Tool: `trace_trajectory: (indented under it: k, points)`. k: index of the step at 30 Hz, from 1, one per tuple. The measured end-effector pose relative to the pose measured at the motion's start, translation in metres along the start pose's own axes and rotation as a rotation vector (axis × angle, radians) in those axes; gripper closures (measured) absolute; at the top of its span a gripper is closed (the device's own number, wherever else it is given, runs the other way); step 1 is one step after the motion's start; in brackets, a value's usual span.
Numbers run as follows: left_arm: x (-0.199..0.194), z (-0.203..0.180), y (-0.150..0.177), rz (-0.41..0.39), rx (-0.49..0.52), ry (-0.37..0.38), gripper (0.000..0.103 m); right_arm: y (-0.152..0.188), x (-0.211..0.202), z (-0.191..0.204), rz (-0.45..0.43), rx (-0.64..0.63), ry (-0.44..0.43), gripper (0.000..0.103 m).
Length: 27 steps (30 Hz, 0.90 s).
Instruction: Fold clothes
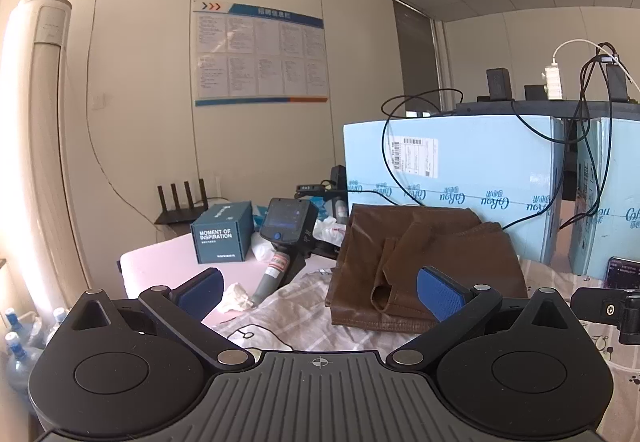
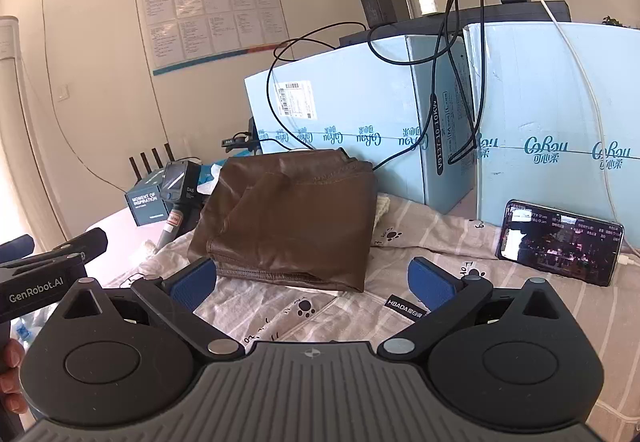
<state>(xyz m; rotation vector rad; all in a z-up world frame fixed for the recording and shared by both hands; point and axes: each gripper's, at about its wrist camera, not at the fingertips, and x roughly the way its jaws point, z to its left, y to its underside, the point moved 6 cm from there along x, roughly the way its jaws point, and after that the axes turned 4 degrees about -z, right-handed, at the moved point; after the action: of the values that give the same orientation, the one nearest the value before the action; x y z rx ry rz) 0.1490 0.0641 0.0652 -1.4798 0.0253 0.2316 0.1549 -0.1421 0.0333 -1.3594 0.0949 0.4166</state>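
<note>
brown garment (image 2: 292, 218) lay folded on the patterned sheet (image 2: 360, 306), just ahead of both hand-held grippers, touching neither. left hand-held gripper (image 1: 320, 292) was spread wide w/ nothing between its blue pads; right hand-held gripper (image 2: 312, 282) likewise. pale blue boxes (image 2: 360, 110) stood behind the garment, phone (image 2: 560, 248) ahead-right of the right one, dark blue box (image 1: 222, 234) ahead-left of the left one.

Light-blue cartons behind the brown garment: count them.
2. One light-blue carton stands right behind the folded brown garment; the second carton stands to its right, behind the phone. Others may be hidden.
</note>
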Motion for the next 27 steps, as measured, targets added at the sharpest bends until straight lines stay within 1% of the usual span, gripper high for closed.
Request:
trace_trajectory:
  k: [7, 13, 27]
  points:
    - [0.006, -0.001, 0.005, 0.011, -0.006, 0.018, 0.0, 0.01, 0.008, 0.007, 0.031, -0.049, 0.01, 0.0]
    - [0.006, 0.003, 0.006, 0.016, -0.014, 0.015, 0.0, 0.015, 0.012, 0.01, 0.046, -0.068, 0.015, 0.0]
    - [0.003, 0.001, 0.002, 0.005, -0.006, 0.026, 0.0, 0.016, 0.013, 0.012, 0.046, -0.074, 0.011, 0.0]
